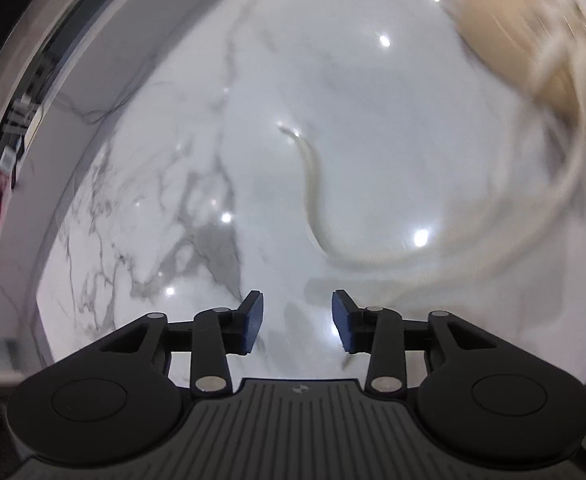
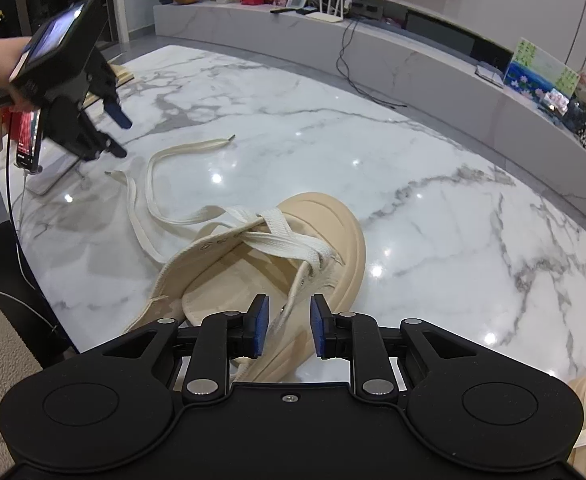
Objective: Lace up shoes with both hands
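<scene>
A beige canvas shoe with a thick rubber sole (image 2: 293, 256) is seen lying at the centre of the white marble table (image 2: 433, 200), its flat cream lace (image 2: 149, 196) trailing toward the left. The right tool (image 2: 289, 326) is seen with jaws apart around a lace strand at the shoe's edge, unpressed. At upper left, the left tool (image 2: 119, 134) is held above the table, jaws apart and empty.

Two cream canvas shoes (image 2: 293, 256) on the white marble table (image 2: 433, 216), one lying mid-table, one cut off at the near right corner. Two loose flat cream lace ends (image 2: 197, 148). Two black two-finger grippers (image 2: 119, 136).
</scene>
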The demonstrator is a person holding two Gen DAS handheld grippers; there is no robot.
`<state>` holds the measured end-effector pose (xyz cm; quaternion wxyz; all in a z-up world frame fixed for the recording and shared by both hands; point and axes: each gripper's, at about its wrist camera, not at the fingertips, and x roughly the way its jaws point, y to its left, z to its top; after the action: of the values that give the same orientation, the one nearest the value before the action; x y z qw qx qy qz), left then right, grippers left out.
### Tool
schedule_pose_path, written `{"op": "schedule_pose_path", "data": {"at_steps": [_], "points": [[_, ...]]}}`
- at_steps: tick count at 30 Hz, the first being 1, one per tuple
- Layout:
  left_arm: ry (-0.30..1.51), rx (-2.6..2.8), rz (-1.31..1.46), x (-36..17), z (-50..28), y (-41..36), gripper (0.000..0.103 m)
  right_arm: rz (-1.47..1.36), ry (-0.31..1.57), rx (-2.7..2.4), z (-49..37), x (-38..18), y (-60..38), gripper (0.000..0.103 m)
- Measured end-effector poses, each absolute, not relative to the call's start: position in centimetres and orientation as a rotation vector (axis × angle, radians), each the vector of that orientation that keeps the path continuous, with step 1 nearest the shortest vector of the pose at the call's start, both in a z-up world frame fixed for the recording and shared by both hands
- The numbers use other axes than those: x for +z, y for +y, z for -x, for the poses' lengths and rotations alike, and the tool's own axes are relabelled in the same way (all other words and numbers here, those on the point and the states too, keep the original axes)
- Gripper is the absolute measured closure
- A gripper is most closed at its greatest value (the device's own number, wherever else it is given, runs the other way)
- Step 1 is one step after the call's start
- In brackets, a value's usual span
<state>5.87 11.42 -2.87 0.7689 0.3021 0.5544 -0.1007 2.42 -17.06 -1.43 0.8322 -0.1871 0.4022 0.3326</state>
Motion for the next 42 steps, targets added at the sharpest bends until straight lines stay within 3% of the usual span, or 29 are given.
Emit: {"op": "schedule_pose_path", "data": {"at_steps": [4,23,32,36,42], "points": [[1.164,-0.193,-0.531,-2.1,-8.2,11.4,0.057,0.396,0.848,0.716,-2.7,-1.5,-16.9,0.083],[1.068,-0.098,-0.215,-5.7,-13.7,10.0,0.058,0.449,0.765,0.75,-2.4,-1.1,-16.0,0.078],[1.077,-0.106,-0.164,-6.4,-13.8,10.2,0.079,0.469,0.757,0.738,-2.5,-1.0,-15.9,0.078],[1.074,-0.129,-0.116,-6.4,-13.6,10.4,0.094,0.478,0.755,0.737,-2.3,-0.9,-15.8,0.078],[1.038,-0.145,-0.117,-5.5,-12.2,10.1,0.098,0.489,0.75,0.734,-2.1,-0.8,-15.8,0.078]]}}
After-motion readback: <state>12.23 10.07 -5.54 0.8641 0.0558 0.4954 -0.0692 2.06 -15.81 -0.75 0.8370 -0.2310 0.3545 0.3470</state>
